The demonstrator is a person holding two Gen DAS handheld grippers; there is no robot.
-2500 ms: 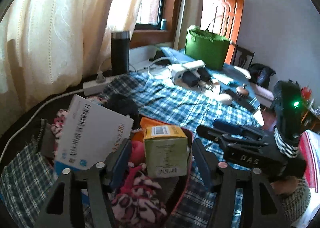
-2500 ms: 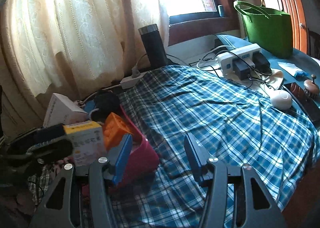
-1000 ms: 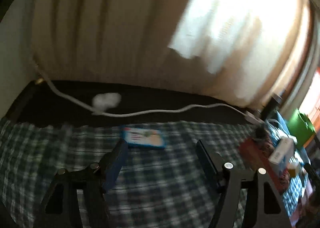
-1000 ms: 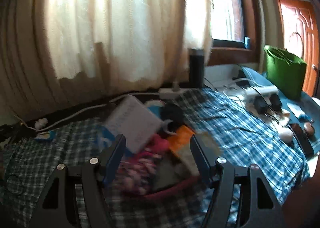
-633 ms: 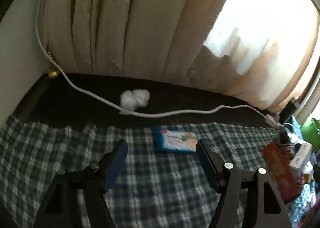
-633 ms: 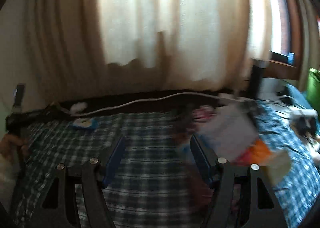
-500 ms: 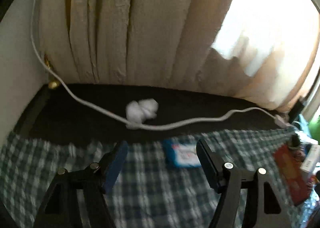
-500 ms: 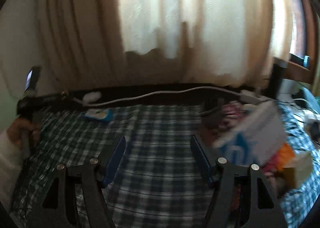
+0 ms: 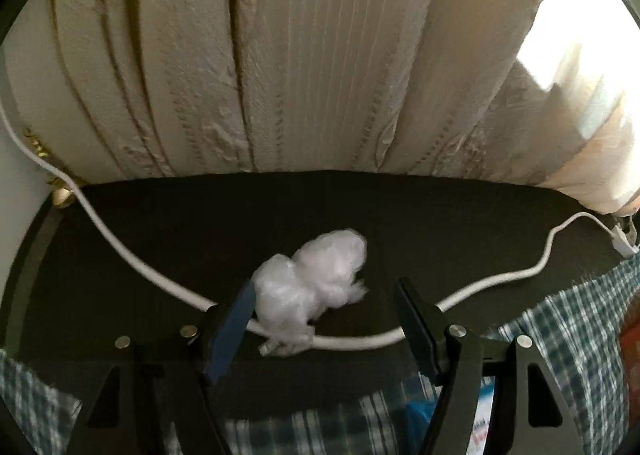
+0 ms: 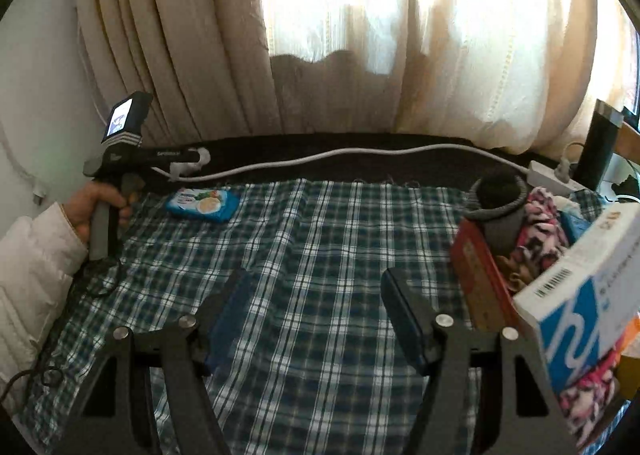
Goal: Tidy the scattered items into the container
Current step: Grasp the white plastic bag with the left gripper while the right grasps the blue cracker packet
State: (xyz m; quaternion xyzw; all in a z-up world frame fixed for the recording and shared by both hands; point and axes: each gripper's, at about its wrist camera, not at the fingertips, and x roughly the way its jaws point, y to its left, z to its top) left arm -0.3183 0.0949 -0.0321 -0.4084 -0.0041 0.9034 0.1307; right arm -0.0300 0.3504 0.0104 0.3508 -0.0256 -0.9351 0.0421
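While left claw (image 9: 324, 319) gapes, crumpled plastic wad (image 9: 316, 287) between fingers

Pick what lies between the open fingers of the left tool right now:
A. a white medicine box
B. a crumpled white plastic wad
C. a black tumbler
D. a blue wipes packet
B: in the left wrist view the crumpled white plastic wad sits on the white cable between the left tool's spread fingers, not yet pinched.

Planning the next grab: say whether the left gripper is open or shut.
Open. The left gripper shows a wide gap between its jaws, nothing clamped; the white wad lies beyond them on the cable.
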